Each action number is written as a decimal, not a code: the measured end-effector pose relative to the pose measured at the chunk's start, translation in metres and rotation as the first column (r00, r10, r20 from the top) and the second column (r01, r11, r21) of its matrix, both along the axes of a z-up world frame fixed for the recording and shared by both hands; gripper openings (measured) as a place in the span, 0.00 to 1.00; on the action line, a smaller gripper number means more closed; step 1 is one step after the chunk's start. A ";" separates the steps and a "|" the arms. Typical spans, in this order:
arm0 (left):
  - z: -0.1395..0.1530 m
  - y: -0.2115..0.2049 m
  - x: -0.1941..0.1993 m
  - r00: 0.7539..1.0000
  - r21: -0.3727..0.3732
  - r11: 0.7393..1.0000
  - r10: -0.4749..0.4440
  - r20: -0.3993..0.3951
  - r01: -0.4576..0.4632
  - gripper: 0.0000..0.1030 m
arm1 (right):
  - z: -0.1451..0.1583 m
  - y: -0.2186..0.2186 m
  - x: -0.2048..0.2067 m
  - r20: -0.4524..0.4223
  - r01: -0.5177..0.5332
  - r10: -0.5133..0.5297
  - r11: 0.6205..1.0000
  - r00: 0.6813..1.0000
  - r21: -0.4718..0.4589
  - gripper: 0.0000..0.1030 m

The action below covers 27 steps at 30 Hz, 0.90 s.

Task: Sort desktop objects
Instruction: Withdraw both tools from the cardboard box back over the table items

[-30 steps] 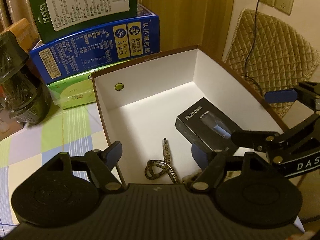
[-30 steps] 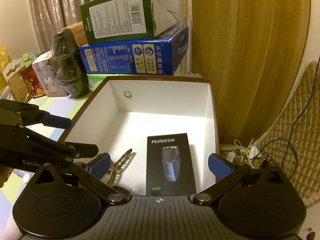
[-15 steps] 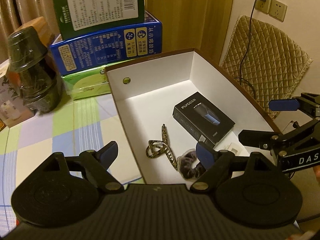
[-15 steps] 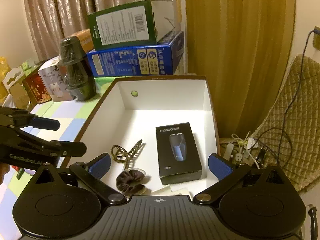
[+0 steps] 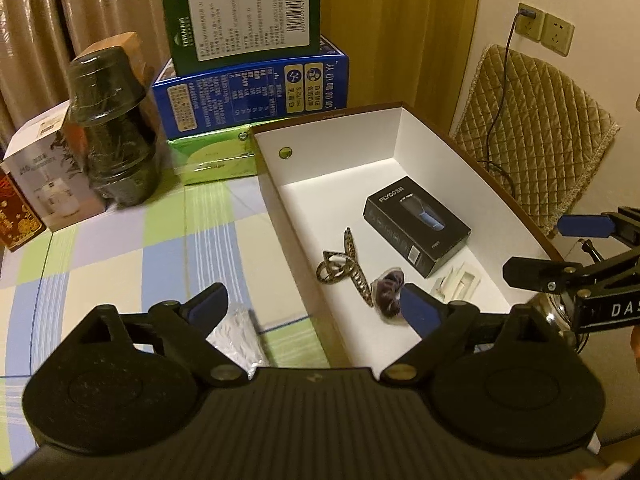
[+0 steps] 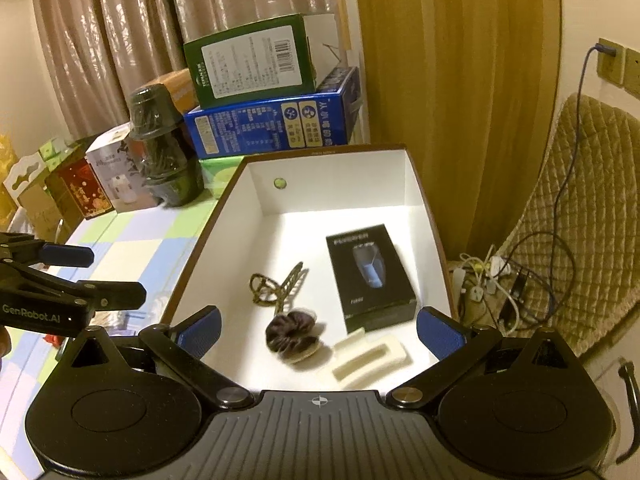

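We hold both grippers above the near end of the white box [image 6: 430, 216], which sits along the tabletop's right edge. The left gripper [image 5: 316, 306] has nothing between its jaws, which are opening; the right gripper [image 6: 320, 328] stands spread and empty too. Inside the box lie the black shaver carton [image 6: 370, 276], the patterned hair clip [image 6: 276, 286], the dark scrunchie [image 6: 292, 336] and a pale foam insert [image 6: 368, 360] (nearest the box's front wall). We judge a drop-off just done. Next comes the white packet [image 5: 238, 336] on the checked tablecloth [image 5: 120, 264], just left of the box's near corner: swing left, lower, close.
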State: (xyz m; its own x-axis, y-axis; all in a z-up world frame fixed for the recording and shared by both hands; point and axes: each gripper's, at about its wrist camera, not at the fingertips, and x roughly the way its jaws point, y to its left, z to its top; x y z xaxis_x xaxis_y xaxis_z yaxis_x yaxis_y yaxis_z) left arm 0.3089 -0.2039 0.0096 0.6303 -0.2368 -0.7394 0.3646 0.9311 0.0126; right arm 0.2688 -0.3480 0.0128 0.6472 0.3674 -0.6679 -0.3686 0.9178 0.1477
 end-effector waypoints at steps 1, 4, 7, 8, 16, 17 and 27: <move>0.000 0.002 -0.004 1.000 0.002 1.000 0.000 0.002 0.000 0.89 | 0.000 0.001 -0.005 -0.001 0.003 -0.003 1.000 1.000 -0.001 0.98; 0.001 0.011 -0.014 1.000 0.006 1.000 0.002 0.005 -0.002 0.90 | -0.001 0.004 -0.018 -0.009 0.012 -0.012 1.000 1.000 -0.009 0.98; 0.003 0.021 -0.025 1.000 0.005 1.000 0.005 0.005 -0.005 0.91 | -0.001 0.006 -0.030 -0.017 0.023 -0.024 1.000 1.000 -0.009 0.98; 0.003 0.024 -0.029 1.000 0.004 1.000 0.004 0.005 -0.004 0.92 | -0.002 0.008 -0.034 -0.019 0.027 -0.027 1.000 0.999 -0.012 0.98; 0.006 0.050 -0.053 1.000 0.004 1.000 -0.002 0.003 0.002 0.93 | -0.001 0.020 -0.063 -0.034 0.042 -0.043 0.999 0.999 -0.017 0.98; 0.006 0.053 -0.056 1.000 0.004 1.000 0.000 0.003 0.000 0.94 | -0.001 0.023 -0.067 -0.036 0.043 -0.044 0.999 0.998 -0.017 0.98; 0.002 0.093 -0.082 1.000 0.018 1.000 0.014 -0.018 -0.013 0.95 | -0.008 0.057 -0.098 -0.073 0.009 -0.010 1.000 0.997 -0.018 0.98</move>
